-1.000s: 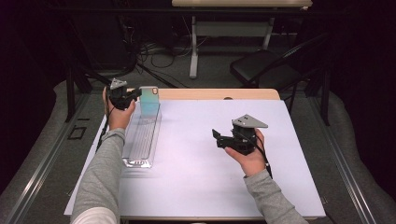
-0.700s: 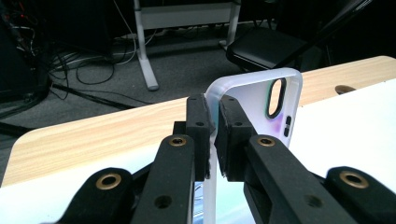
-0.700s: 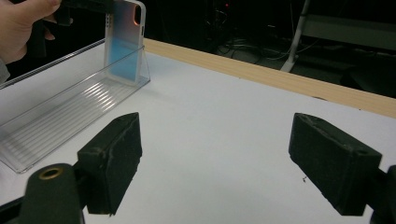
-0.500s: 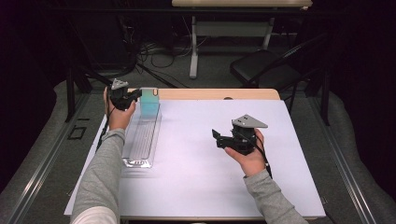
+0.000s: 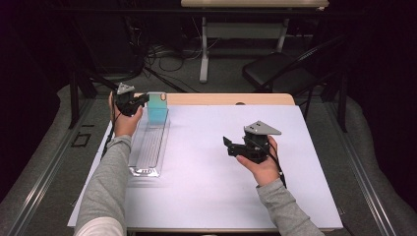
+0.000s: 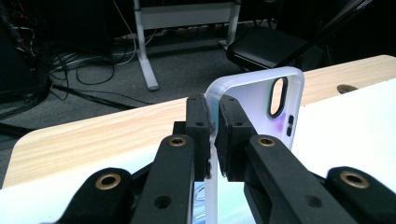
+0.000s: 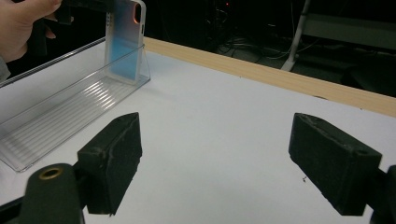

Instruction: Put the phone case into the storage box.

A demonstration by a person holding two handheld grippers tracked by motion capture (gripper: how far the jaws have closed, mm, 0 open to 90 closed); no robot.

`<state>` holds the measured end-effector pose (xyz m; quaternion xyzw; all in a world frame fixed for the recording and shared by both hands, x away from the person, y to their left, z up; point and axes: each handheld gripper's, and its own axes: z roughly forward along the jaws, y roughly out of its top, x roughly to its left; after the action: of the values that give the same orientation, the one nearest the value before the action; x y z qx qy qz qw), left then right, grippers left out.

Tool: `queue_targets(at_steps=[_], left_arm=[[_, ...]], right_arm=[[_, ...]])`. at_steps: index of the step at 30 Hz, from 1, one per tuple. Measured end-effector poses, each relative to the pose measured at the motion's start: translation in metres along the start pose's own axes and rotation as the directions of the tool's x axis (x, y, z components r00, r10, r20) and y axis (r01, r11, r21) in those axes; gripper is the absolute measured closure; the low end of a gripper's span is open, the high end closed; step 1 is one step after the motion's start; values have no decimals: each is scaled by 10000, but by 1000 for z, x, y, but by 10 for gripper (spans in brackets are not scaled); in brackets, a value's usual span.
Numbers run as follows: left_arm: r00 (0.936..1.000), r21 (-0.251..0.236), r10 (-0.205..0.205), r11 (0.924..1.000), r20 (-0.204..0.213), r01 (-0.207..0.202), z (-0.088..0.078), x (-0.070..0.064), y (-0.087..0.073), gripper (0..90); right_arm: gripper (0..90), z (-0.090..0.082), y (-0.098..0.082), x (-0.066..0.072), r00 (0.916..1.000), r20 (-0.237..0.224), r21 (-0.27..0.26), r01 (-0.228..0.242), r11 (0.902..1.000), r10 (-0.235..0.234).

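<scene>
A translucent phone case (image 5: 157,109) with a blue-green tint stands upright at the far end of a long clear plastic tray (image 5: 143,169) on the left of the table. My left gripper (image 5: 144,100) is shut on the case's side edge; in the left gripper view both pads (image 6: 200,122) pinch the white rim of the case (image 6: 254,100) beside its camera cut-out. My right gripper (image 5: 228,145) is held above the white table surface right of centre, open, with nothing between its jaws (image 7: 233,158). From the right gripper view the case (image 7: 123,42) and tray (image 7: 56,126) lie ahead to the left.
A white mat (image 5: 206,187) covers the table, with a wooden strip (image 5: 226,99) along the far edge. A dark chair (image 5: 275,73), table legs and cables stand on the floor beyond. The tray runs lengthwise toward the person.
</scene>
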<state>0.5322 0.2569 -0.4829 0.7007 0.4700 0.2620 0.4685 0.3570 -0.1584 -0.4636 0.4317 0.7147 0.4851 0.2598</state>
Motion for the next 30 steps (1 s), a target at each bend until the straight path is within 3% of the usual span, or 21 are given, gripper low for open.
queue_targets(at_steps=[30], left_arm=[[9997,86,-227,9997,-134,228,1,7,-2,831]], right_arm=[[171,0,-1,-1,10000,7,6,-19,10000,19]])
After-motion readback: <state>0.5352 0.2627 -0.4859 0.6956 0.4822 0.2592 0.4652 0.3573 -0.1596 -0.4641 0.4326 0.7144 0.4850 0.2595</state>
